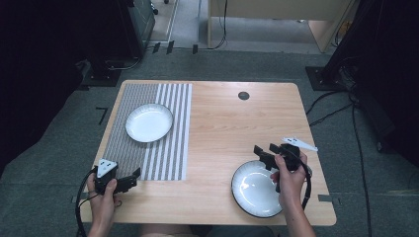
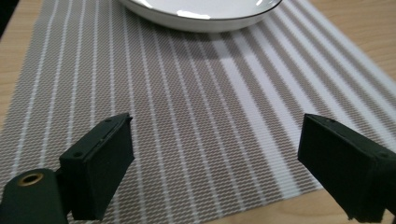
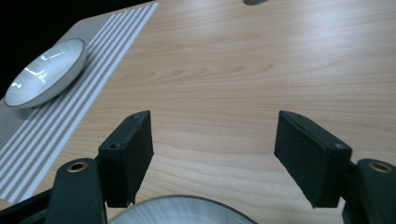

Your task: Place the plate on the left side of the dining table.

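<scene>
**High view: two plates, two grippers, one plate about to be gripped**

High view is showing the left gripper (image 1: 129, 180) hovering with its jaws spread and holding nothing, over the near edge of the striped placemat (image 1: 129, 148). Ahead of those jaws, farther along the mat, the first white plate (image 1: 148, 122) is sitting flat; in the left gripper view its dark-lined rim (image 2: 201, 21) is lying well beyond the jaw tips, with bare mat between.

Moving rightward across the bare wooden counter (image 1: 222, 128), the right gripper (image 1: 267, 152) is also standing released, jaws wide apart. The second white plate (image 1: 256, 188) is lying just below and behind those jaws, on the wood near the counter's front edge; in the right gripper view its far rim (image 3: 180, 212) is sitting right beneath the gap between them.

Judging by this, the step in hand is closing on that second plate's rim. To do it well, the right gripper is probably needing to tip down so one jaw goes inside the rim and one outside, squarely across the edge and deep enough that the smooth glaze is not slipping out. Lifting should be slow and level.

Count: two plates, one placemat, two grippers, one small dark round fitting (image 1: 243, 96) set in the counter far beyond the right jaws.
</scene>
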`<act>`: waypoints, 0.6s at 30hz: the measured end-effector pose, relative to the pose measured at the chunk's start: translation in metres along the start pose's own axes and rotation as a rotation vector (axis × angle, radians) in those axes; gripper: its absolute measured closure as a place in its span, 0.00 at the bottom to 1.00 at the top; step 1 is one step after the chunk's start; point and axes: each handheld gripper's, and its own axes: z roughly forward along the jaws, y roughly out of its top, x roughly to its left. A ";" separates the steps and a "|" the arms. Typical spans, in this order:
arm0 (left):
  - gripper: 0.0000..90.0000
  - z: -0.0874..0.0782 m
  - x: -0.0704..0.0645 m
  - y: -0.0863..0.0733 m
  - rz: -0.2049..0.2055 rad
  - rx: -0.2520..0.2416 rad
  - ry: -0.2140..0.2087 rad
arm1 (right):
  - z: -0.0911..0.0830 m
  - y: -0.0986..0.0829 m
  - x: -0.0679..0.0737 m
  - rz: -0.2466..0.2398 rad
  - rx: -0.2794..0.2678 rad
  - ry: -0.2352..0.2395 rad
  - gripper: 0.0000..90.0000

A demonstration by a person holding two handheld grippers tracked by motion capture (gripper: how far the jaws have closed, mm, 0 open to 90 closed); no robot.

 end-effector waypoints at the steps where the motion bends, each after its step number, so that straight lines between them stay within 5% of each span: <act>1: 0.11 0.000 0.002 -0.001 0.001 0.007 0.002 | -0.002 -0.001 -0.004 0.006 0.000 -0.006 0.32; 10: 0.11 -0.002 0.018 -0.008 0.001 0.048 0.019 | -0.017 -0.014 -0.035 0.020 0.009 -0.068 0.32; 18: 0.11 0.000 0.018 -0.009 0.014 0.072 0.020 | -0.032 -0.022 -0.049 0.011 0.011 -0.103 0.32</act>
